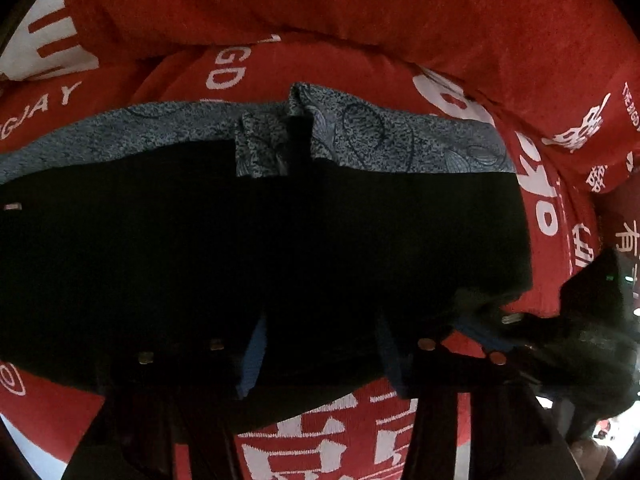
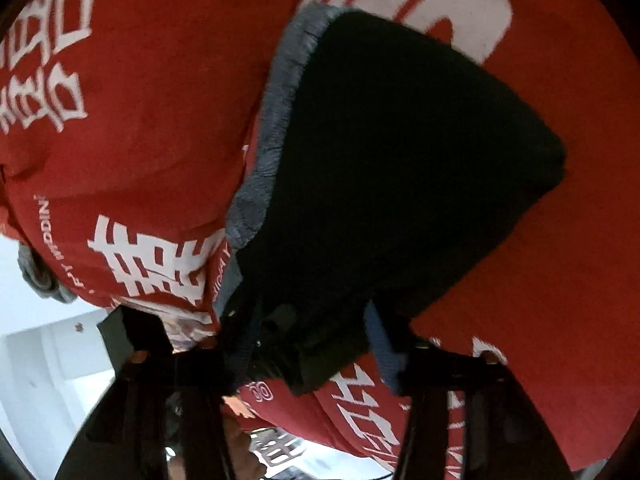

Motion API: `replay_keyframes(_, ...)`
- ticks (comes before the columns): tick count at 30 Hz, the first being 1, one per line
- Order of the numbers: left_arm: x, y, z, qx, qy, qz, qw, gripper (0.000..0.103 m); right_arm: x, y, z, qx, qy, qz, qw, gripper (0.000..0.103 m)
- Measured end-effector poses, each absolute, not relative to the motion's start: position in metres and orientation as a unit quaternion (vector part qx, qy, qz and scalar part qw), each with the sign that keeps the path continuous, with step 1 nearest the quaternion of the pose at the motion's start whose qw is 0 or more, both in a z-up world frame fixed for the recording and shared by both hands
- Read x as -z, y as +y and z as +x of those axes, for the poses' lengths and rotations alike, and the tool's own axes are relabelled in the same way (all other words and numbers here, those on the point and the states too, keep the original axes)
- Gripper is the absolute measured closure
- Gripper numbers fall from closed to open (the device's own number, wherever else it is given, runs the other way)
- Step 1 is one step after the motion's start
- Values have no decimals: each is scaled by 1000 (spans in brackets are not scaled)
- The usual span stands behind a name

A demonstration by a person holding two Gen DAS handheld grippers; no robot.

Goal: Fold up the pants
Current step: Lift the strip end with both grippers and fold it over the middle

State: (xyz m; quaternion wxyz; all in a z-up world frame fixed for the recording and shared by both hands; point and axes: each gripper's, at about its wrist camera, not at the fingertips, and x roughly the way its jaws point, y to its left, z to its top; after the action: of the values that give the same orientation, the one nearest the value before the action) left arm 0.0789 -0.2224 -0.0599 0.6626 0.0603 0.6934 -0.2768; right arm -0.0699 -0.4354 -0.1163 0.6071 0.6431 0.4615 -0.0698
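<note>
The dark pants (image 1: 280,248) lie folded across a red bedspread (image 1: 360,16) with white lettering. A blue-grey patterned inner layer (image 1: 380,136) shows along their far edge. My left gripper (image 1: 320,356) is open, its blue-padded fingers (image 1: 252,356) astride the near edge of the pants. In the right wrist view the pants (image 2: 400,160) reach away from me, with the blue-grey layer (image 2: 276,120) along their left side. My right gripper (image 2: 316,348) is open around the near end of the pants. The right gripper also shows at the lower right of the left wrist view (image 1: 508,336).
The red bedspread (image 2: 140,120) bunches into a thick roll behind the pants (image 1: 400,20). A white floor and wall (image 2: 36,352) show at the lower left of the right wrist view, past the bed's edge.
</note>
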Motion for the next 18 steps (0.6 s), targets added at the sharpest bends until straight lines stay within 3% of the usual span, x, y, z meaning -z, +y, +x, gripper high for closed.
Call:
replay_keyframes(8, 51, -203, 62, 255, 680, 90, 682, 59, 110, -418, -76, 56, 496, 614, 612, 92)
replay_keyframes(9, 55, -201, 61, 249, 685, 86, 679, 55, 118, -417, -78, 66, 506, 608, 608, 92)
replay_keyframes(11, 51, -197, 62, 226, 678, 89, 693, 36, 124, -418, -81, 69, 507, 615, 601, 92)
replay_keyframes(12, 45, -197, 64, 217, 667, 99, 705, 29, 120, -419, -79, 61, 509, 610, 604, 87)
replay_keyframes(15, 21, -201, 71, 226, 630, 112, 734, 29, 96, -421, -69, 39, 548, 557, 623, 79)
replay_keyframes(18, 8, -219, 85, 235, 612, 119, 746, 29, 57, -432, -56, 23, 535, 503, 678, 79)
